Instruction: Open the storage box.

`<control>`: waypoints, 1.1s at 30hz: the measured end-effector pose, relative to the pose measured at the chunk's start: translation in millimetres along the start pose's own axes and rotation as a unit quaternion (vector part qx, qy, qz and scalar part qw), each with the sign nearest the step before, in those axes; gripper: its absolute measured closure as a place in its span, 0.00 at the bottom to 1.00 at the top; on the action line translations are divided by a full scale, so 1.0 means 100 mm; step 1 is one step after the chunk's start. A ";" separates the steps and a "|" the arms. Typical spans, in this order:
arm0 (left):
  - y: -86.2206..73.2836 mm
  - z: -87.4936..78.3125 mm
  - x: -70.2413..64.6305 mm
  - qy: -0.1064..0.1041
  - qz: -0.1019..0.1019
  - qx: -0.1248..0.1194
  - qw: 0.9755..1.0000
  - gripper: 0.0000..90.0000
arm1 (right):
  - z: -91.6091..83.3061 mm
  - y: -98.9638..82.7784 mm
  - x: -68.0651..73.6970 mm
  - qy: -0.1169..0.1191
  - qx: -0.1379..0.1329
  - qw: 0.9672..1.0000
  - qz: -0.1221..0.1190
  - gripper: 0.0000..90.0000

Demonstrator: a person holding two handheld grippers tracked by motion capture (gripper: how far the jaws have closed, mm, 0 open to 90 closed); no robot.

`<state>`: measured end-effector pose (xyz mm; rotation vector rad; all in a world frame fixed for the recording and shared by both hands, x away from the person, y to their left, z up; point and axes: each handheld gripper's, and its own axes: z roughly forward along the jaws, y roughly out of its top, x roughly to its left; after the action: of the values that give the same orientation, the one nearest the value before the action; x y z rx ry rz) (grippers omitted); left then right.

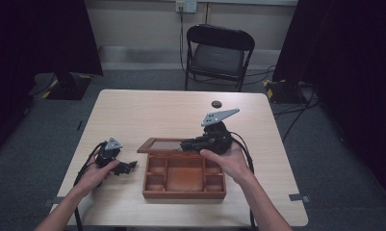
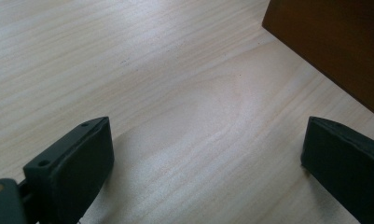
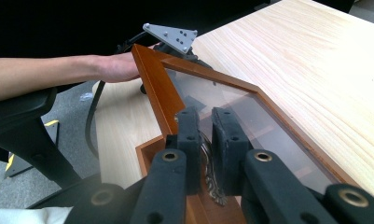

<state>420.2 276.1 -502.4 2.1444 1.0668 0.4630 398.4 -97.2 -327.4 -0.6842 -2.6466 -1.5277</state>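
Note:
A brown wooden box [image 1: 183, 194] with several compartments sits on the table, its glass-paned lid [image 1: 166, 144] swung up and back. My right gripper [image 1: 185, 145] reaches over the box's back edge. In the right gripper view its jaws [image 3: 205, 116] stand nearly together, shut on a small metal clasp [image 3: 212, 182] at the edge of the lid's frame [image 3: 156, 88]. My left gripper [image 1: 130, 166] rests on the table left of the box. Its jaws [image 2: 203, 158] are wide open over bare wood, with the box's side wall [image 2: 334, 42] just beyond them.
A small black round disc [image 1: 216, 103] lies near the table's far edge. A black folding chair [image 1: 219, 53] stands behind the table. Cables trail from both grippers off the near edge. The other hand [image 3: 114, 67] with its gripper lies beyond the lid.

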 end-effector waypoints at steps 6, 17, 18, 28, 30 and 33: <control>0.00 0.00 0.00 0.000 0.000 0.000 1.000 0.02 | 0.00 0.01 -0.01 0.000 -0.002 1.000 0.000 0.92; 0.00 0.00 0.00 0.001 0.000 0.001 1.000 0.02 | -0.01 0.03 -0.04 0.000 -0.010 1.000 0.008 0.92; 0.00 0.00 0.00 0.001 0.001 0.001 1.000 0.02 | -0.01 0.03 -0.04 0.001 -0.010 1.000 0.010 0.92; 0.00 0.00 0.00 0.001 0.000 0.000 1.000 0.02 | -0.01 0.07 -0.06 -0.001 -0.011 1.000 0.010 0.92; 0.00 0.00 0.00 0.001 0.000 0.000 1.000 0.02 | -0.01 0.07 -0.06 -0.001 -0.012 1.000 0.011 0.92; 0.00 0.00 0.00 0.001 0.001 0.001 1.000 0.02 | -0.01 0.08 -0.06 -0.003 -0.011 1.000 0.013 0.92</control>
<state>420.5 276.1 -502.4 2.1459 1.0670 0.4646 406.8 -96.4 -321.4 -0.7236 -2.6173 -1.5528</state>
